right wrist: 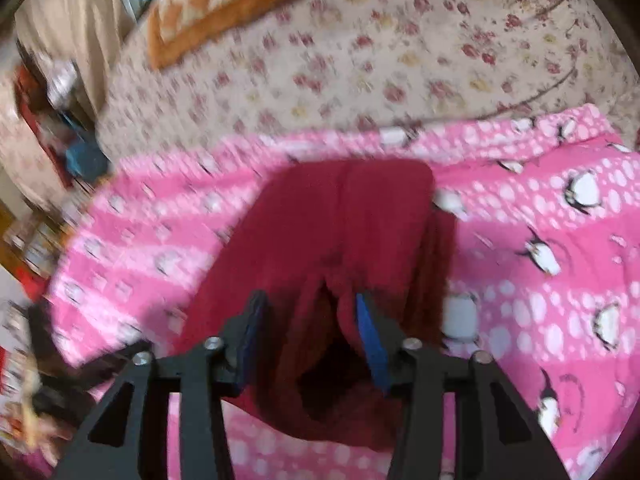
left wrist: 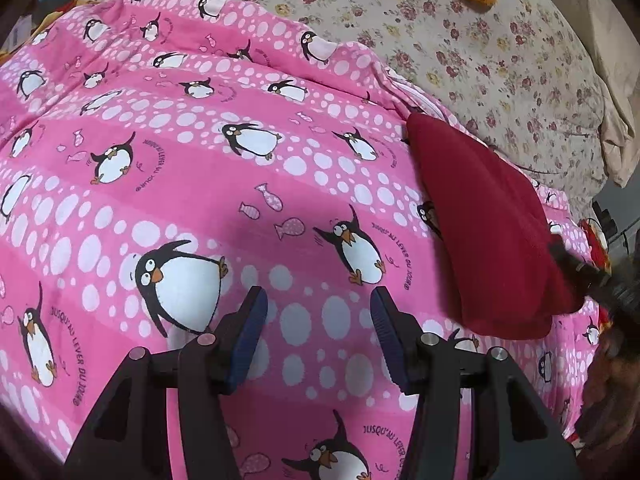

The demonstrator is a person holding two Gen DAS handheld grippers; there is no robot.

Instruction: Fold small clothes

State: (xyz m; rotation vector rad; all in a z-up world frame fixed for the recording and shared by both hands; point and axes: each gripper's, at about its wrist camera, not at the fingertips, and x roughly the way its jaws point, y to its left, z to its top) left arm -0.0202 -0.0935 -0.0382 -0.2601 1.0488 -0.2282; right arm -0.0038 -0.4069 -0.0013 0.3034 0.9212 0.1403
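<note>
Bedding and clutter around the work surface

A pink blanket (left wrist: pixel 224 200) printed with penguins, small fish and bands of white dots covers the near part of the bed, its far edge rumpled into folds. Beyond it lies a beige floral sheet (left wrist: pixel 480 60) with red and yellow flowers. An orange-and-cream patterned pillow (right wrist: pixel 216 4) rests on that sheet at the far side. In the right wrist view a beige curtain (right wrist: pixel 84 28) hangs at the upper left, and below it sits blurred clutter, among it 1 blue object (right wrist: pixel 86 162) that cannot be identified.
</note>
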